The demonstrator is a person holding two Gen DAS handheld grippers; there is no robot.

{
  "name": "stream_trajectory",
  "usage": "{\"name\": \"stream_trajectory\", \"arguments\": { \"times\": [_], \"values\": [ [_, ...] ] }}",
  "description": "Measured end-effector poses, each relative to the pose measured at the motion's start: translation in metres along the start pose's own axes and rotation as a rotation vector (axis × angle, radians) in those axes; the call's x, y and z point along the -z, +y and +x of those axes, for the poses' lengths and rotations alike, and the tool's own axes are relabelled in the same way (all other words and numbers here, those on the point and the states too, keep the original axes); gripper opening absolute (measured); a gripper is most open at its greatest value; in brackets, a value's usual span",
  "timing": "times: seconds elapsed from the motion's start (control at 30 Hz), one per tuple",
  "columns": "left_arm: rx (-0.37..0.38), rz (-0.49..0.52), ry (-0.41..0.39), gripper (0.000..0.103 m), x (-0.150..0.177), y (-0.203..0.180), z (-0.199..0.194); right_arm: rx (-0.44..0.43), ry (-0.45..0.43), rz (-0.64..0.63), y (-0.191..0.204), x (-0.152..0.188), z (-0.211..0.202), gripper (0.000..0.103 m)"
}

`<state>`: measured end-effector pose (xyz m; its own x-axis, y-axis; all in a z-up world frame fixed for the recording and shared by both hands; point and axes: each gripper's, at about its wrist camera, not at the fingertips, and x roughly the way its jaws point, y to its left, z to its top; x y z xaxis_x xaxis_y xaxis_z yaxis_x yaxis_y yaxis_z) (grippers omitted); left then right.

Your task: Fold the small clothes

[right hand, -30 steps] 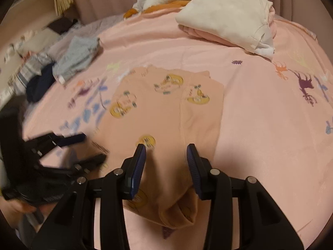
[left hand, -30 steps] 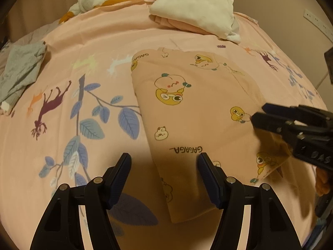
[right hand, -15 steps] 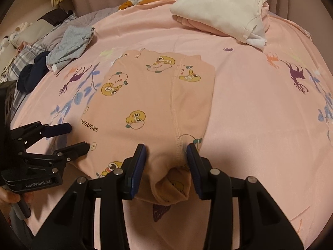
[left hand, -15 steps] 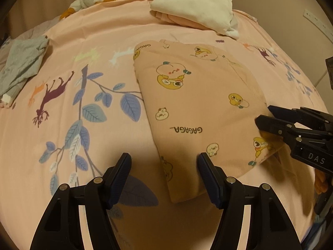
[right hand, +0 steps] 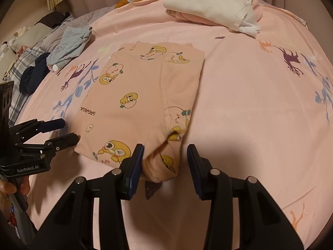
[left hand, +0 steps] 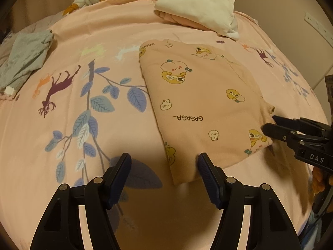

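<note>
The peach cartoon-print garment [left hand: 199, 104] lies folded flat on the pink bedsheet [left hand: 93, 41], its left edge straight and its near corner pointing toward the left gripper [left hand: 164, 173]. That gripper's fingers [left hand: 120, 173] stand wide apart, holding nothing, the corner lying between them below. The right gripper [right hand: 165, 166] hangs over the garment's rolled near end with its fingers parted, the left one just beside the cloth. Bare sheet spreads wide to the right. A white pile [right hand: 210, 2] sits well beyond.
</note>
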<state>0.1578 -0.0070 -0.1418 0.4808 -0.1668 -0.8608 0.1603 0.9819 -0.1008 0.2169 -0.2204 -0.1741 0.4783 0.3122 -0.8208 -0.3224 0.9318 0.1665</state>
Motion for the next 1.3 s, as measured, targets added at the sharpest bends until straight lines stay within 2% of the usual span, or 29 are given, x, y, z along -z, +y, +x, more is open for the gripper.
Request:
{"name": "stream_trajectory", "arguments": {
  "times": [0.23, 0.53, 0.6, 0.9, 1.3],
  "values": [
    [0.03, -0.048, 0.015, 0.066, -0.001, 0.008, -0.002, -0.068, 0.0, 0.062, -0.006, 0.004, -0.007, 0.053],
    [0.104, -0.128, 0.023, 0.066, -0.009, 0.02, 0.001, -0.311, 0.018, 0.307, -0.035, 0.001, 0.0, 0.063],
    [0.125, -0.149, 0.022, 0.066, -0.013, 0.023, 0.002, -0.335, 0.02, 0.34, -0.039, 0.0, 0.003, 0.063],
    [0.192, -0.194, 0.017, 0.066, -0.031, 0.027, 0.016, -0.396, 0.028, 0.427, -0.047, -0.009, 0.02, 0.063],
    [0.246, -0.231, 0.021, 0.066, -0.046, 0.031, 0.033, -0.415, 0.026, 0.427, -0.051, -0.028, 0.035, 0.062]
  ]
}}
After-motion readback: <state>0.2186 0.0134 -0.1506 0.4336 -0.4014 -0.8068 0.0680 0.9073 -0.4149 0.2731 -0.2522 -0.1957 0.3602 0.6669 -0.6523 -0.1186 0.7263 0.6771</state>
